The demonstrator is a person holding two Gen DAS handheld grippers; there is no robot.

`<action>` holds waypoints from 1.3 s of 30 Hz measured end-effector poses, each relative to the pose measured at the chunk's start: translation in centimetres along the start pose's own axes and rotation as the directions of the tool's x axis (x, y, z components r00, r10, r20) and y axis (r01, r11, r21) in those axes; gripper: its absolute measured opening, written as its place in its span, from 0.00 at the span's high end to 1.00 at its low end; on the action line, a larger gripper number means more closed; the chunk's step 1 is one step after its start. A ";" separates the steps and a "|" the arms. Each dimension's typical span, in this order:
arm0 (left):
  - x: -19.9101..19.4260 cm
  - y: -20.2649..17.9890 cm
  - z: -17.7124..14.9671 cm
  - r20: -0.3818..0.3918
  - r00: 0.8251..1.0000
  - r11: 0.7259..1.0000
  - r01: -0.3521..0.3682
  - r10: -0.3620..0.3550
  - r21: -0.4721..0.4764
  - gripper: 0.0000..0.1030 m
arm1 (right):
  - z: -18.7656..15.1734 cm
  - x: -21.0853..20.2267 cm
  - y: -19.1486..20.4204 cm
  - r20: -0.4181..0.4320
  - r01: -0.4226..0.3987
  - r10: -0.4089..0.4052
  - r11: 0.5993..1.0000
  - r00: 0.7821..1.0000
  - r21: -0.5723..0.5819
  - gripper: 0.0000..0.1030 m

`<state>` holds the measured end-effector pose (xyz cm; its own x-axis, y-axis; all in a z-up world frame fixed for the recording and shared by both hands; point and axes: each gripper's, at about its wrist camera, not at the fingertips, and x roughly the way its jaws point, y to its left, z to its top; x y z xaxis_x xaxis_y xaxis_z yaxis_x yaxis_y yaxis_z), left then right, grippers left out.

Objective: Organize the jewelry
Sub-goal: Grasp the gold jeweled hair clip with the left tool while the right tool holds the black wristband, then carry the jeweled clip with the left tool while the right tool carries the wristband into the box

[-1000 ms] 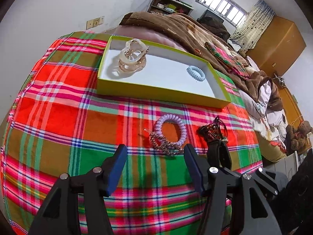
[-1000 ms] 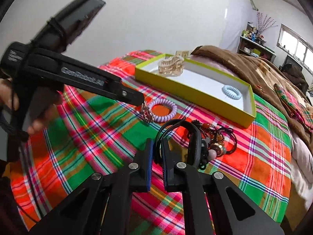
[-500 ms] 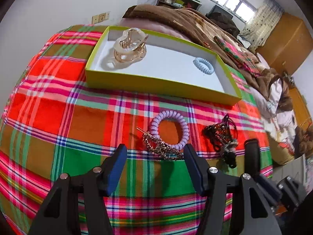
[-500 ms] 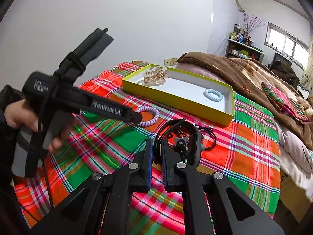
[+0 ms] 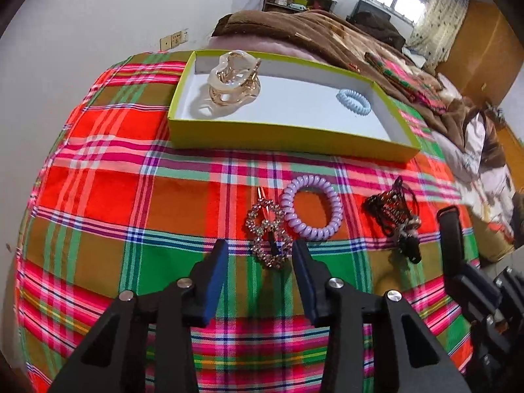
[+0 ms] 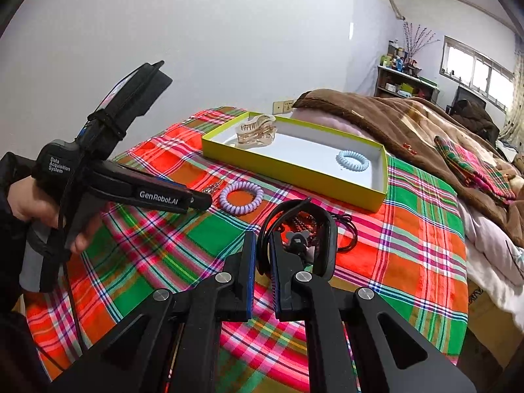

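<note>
Closing in, the left gripper (image 5: pixel 258 258) is spreading around the rhinestone hair clip (image 5: pixel 268 235). Lilac coil tie (image 5: pixel 311 208) and beaded pile (image 5: pixel 393 211) are waiting outside the tray (image 5: pixel 288 137) — right gripper (image 6: pixel 262 249) is pinching a black headband (image 6: pixel 327 239).

We saw lots of bare plaid cloth (image 5: pixel 98 196) on the left side, where a gripper could pass. In the yellow-green box (image 5: pixel 278 136), the white floor was bare in the middle, between the big hair claw (image 5: pixel 234 80) and the blue coil hair tie (image 5: pixel 353 101). The box's low near wall stood in the way. The sparkly hair clip (image 5: pixel 270 234) touched the purple coil hair tie (image 5: pixel 312 208), leaving no room between them. The dark bead tangle (image 5: pixel 391 211) lay apart, with a gap of cloth.
</note>
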<state>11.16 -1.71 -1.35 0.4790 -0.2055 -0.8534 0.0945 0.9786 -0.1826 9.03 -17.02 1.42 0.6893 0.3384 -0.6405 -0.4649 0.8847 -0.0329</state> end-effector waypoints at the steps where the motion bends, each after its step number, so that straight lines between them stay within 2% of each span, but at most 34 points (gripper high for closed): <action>1: 0.0 0.0 0.1 0.002 1.000 1.000 0.002 -0.002 -0.001 0.59 | 0.0 0.0 0.0 -0.001 0.000 0.000 1.000 1.000 -0.001 0.92; 5: 0.7 0.0 0.8 0.003 1.000 1.000 -0.024 0.024 -0.015 0.58 | 0.1 0.2 0.2 -0.001 -0.002 0.002 1.000 1.000 0.001 0.92; 11: 1.0 -1.0 0.8 0.009 0.997 0.996 -0.076 0.076 0.039 0.58 | 0.2 0.5 0.3 -0.004 0.001 -0.001 1.000 1.000 -0.005 0.92; 13: 1.0 -1.2 0.7 0.016 0.996 0.994 -0.090 0.089 0.060 0.64 | 0.3 0.5 0.3 -0.002 0.001 -0.001 1.000 1.000 -0.006 0.92; 14: 1.0 -1.3 0.7 0.017 0.996 0.994 -0.092 0.091 0.066 0.71 | 0.3 0.4 0.3 -0.002 0.001 -0.001 1.000 1.000 -0.007 0.92; 15: 1.0 -1.2 0.7 0.015 0.996 0.994 -0.088 0.087 0.062 0.73 | 0.3 0.5 0.3 -0.002 0.003 -0.003 1.000 1.000 -0.008 0.92; 26: -0.5 -0.8 0.9 0.049 0.995 0.993 -0.089 0.086 0.074 0.73 | 0.8 0.2 0.1 0.005 0.023 -0.023 1.000 1.000 -0.008 0.92; 39: -3.8 -0.5 2.3 0.130 0.990 0.994 -0.068 0.056 0.090 0.73 | 3.5 0.2 -0.3 0.031 0.052 -0.052 0.998 0.998 -0.027 0.92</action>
<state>11.33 -1.41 3.15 0.5926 -0.1475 -0.7919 0.1394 0.9870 -0.0795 11.27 -16.11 4.01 0.7295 0.3022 -0.6136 -0.4428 0.8924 -0.0869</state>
